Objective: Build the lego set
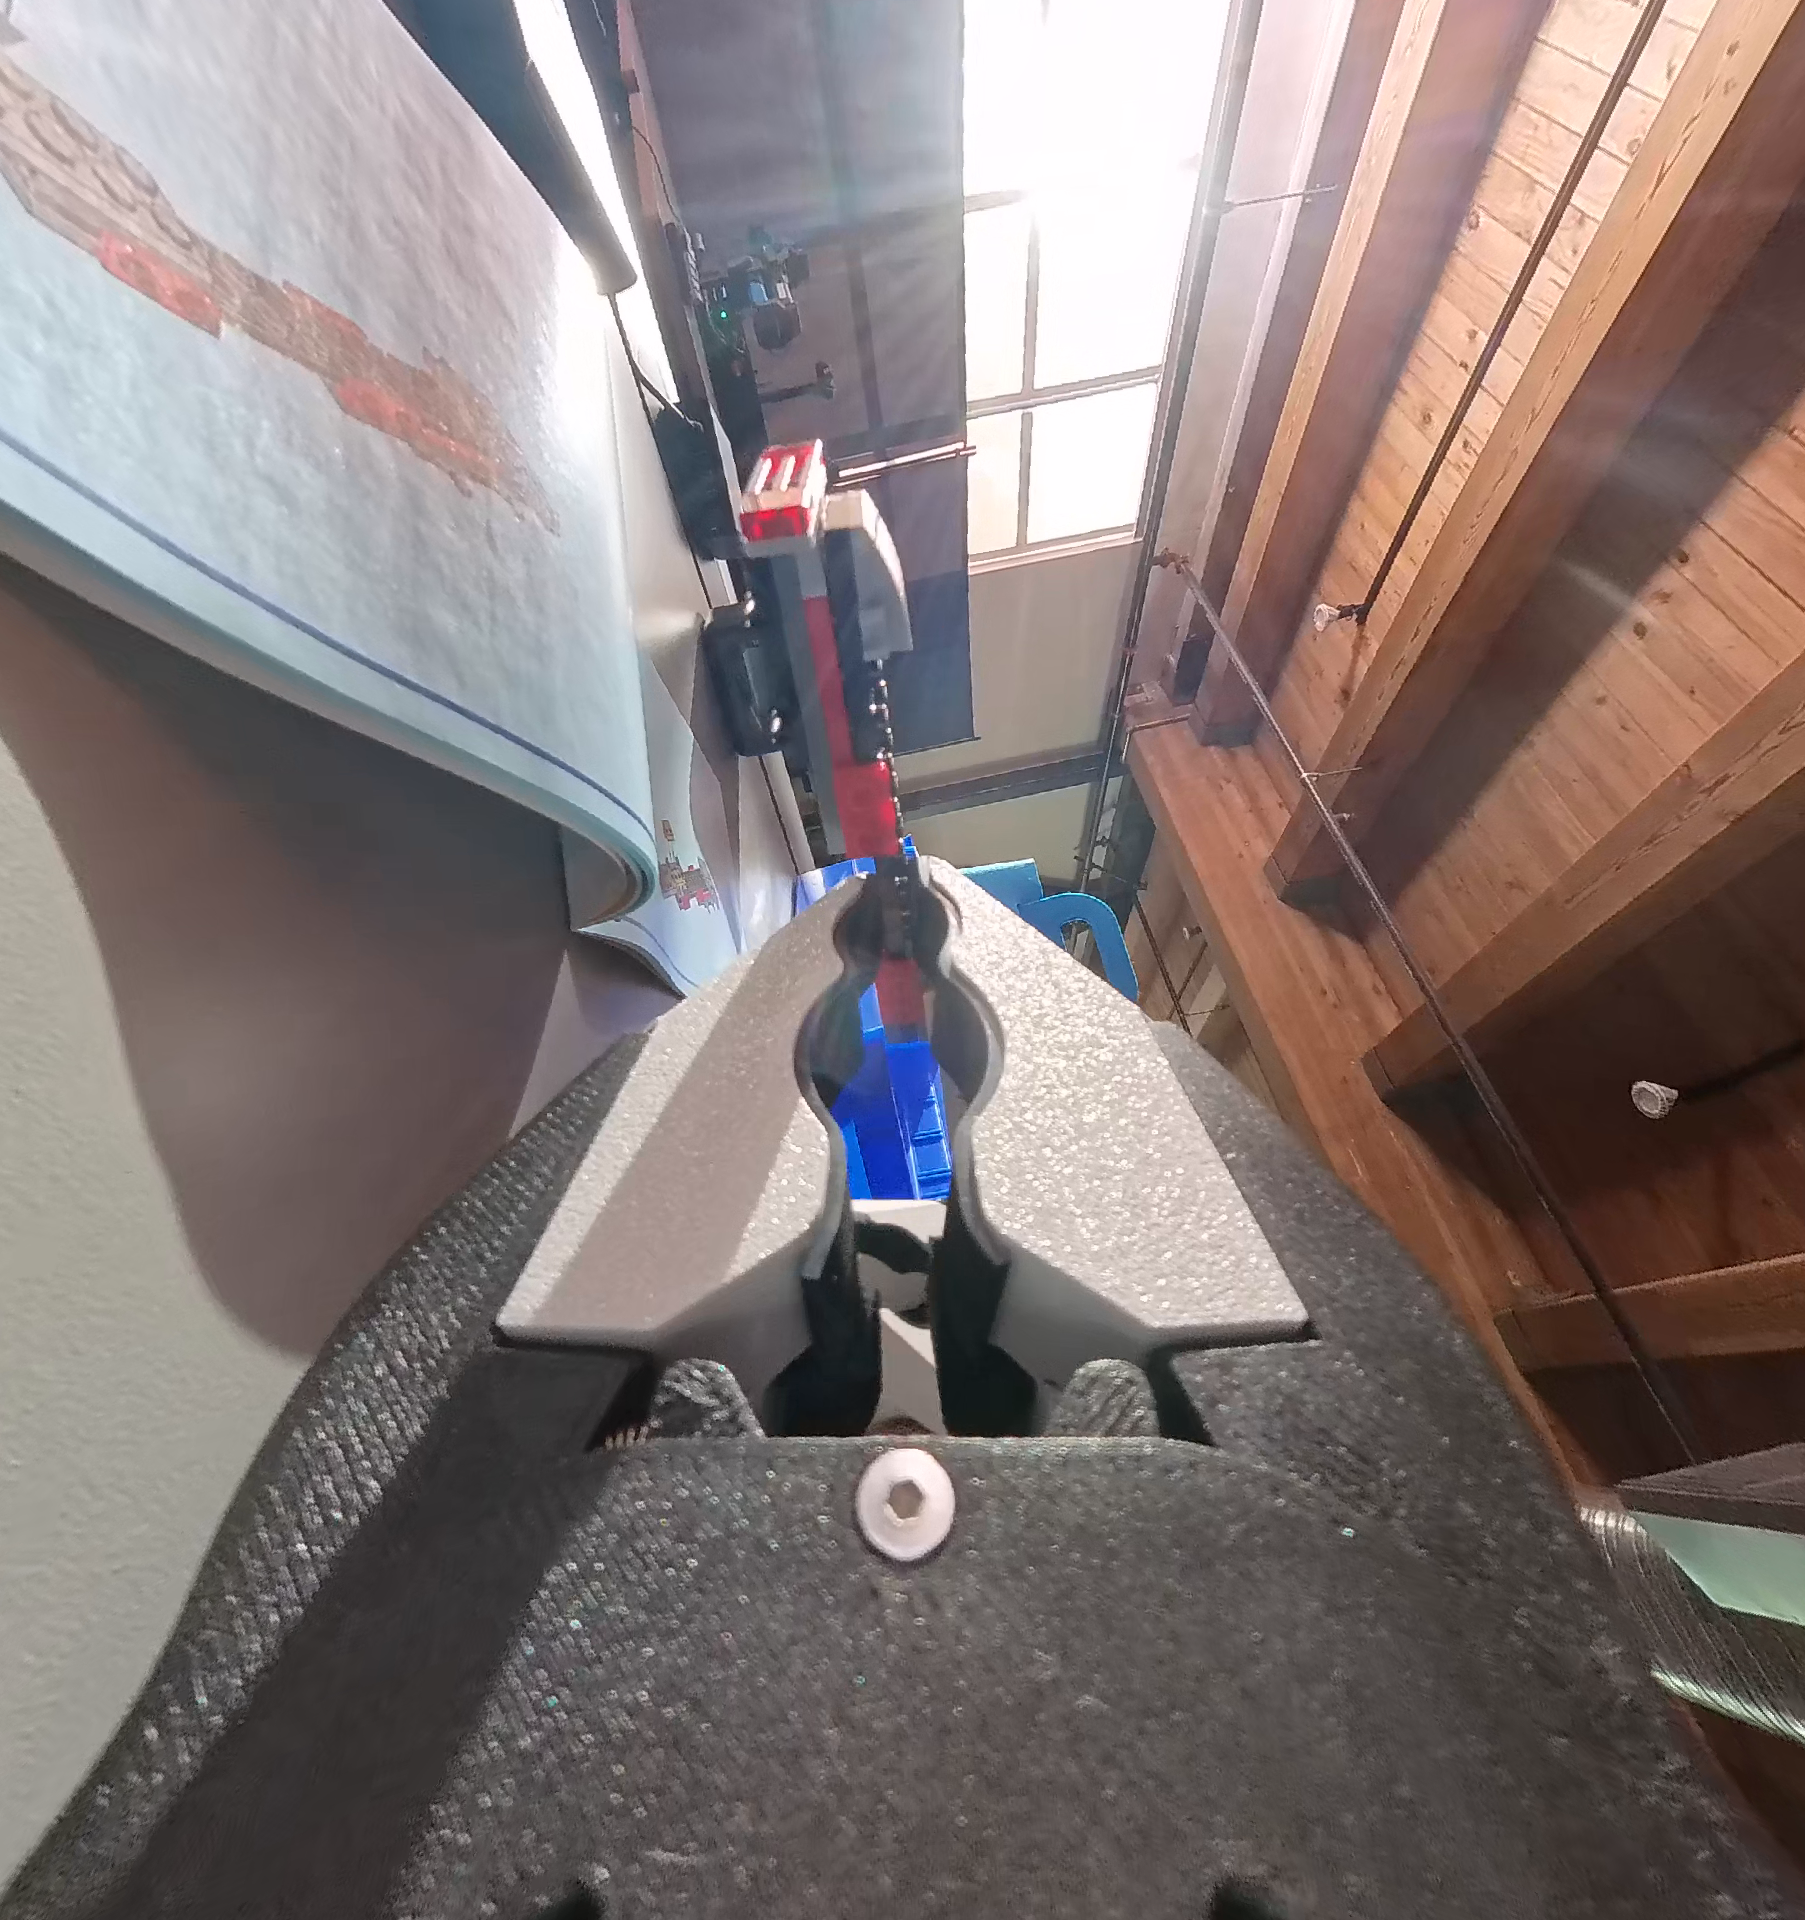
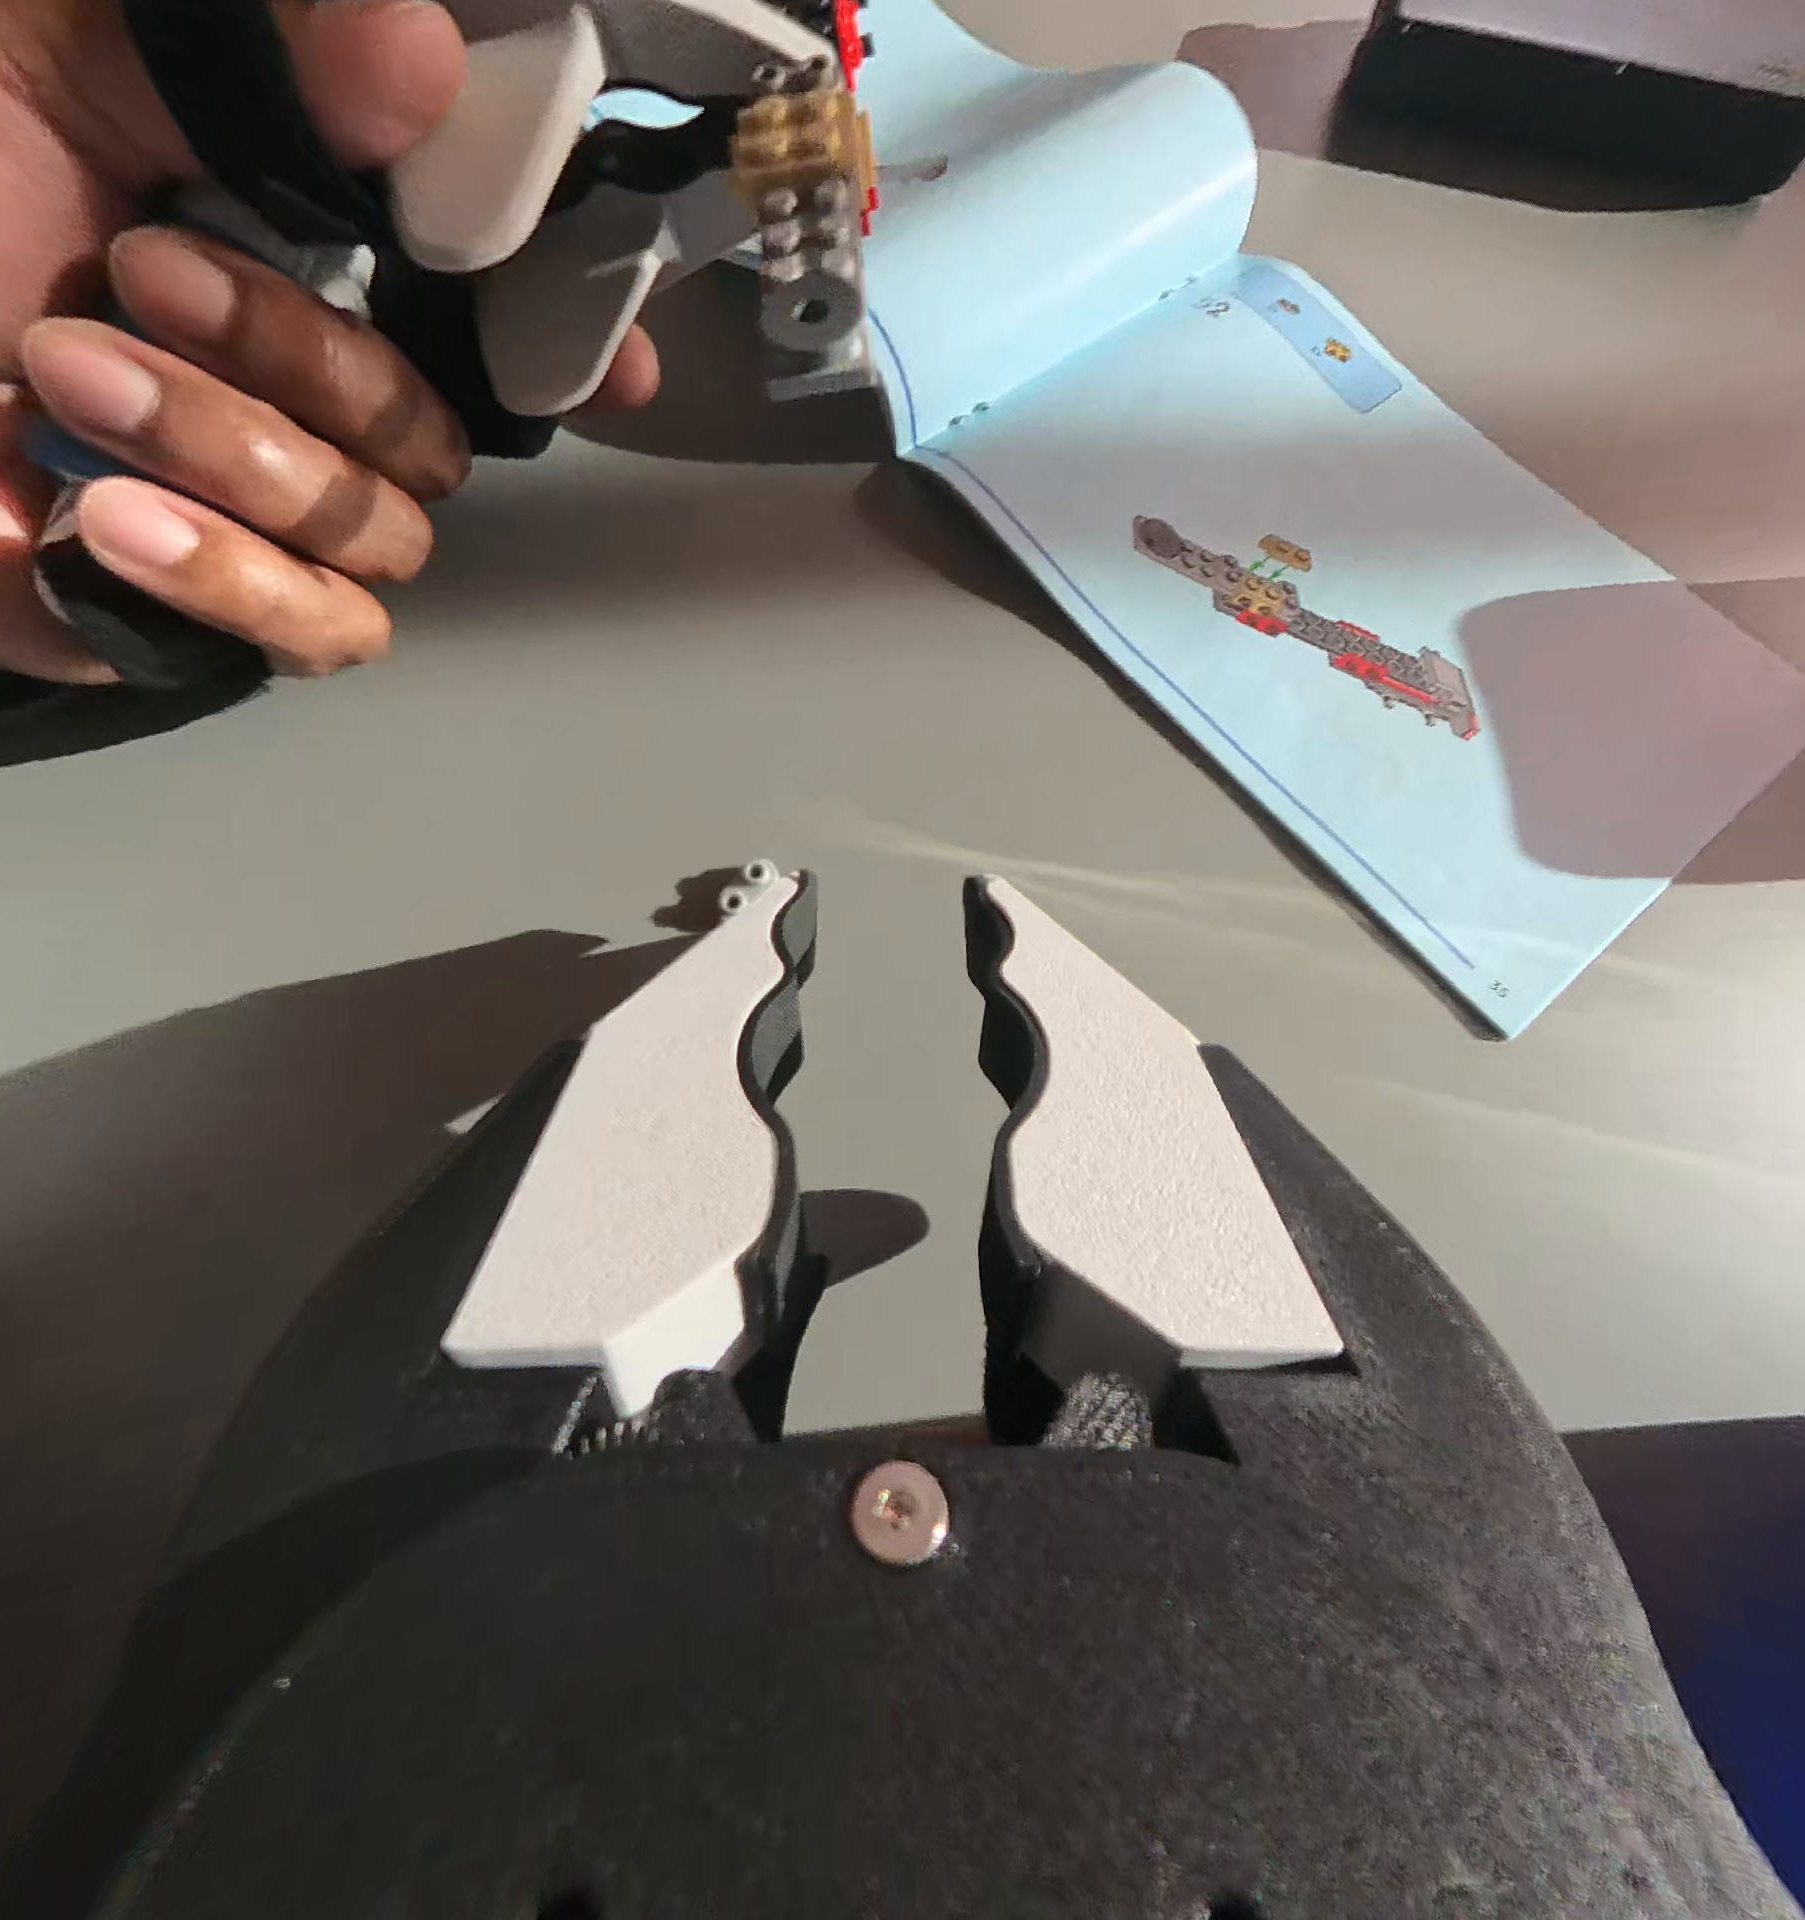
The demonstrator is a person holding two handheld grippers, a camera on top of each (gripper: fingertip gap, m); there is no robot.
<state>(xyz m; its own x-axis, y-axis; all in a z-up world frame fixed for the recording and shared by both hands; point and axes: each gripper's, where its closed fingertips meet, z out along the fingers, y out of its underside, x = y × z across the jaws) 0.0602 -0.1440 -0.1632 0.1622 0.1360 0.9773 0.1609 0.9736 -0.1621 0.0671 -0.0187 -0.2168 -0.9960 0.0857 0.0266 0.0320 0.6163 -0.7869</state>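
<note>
Clamped lengthwise in the left gripper (image 1: 903,904), jaws pinched on its near end: the long grey-and-red lego assembly (image 1: 841,665), reaching up the centre of the left wrist view toward a bright window (image 1: 1069,312). Probably held aloft that way to turn its studded face toward the other tool — a judgement only. Seen again at upper left of the right wrist view, in the person's hand (image 2: 223,416): same assembly (image 2: 810,218), tan plate (image 2: 794,135) topmost, round grey end lowest, blurred.

Spread open and empty, low over the grey table (image 2: 565,748): the right gripper (image 2: 890,899), fingers pointing up-frame. Just beside its left fingertip (image 2: 789,914), resting on the table — a small pale two-stud piece (image 2: 747,885), likely the next pick, though not yet between the jaws.

Laid open at right of the frame: the light-blue instruction booklet (image 2: 1241,540), page showing the pictured model, presumably kept flat for reference. Curled page of it filling upper left of the left wrist view too.

Wrist of the left hand apparently rolled sideways, given the tilted room behind.
</note>
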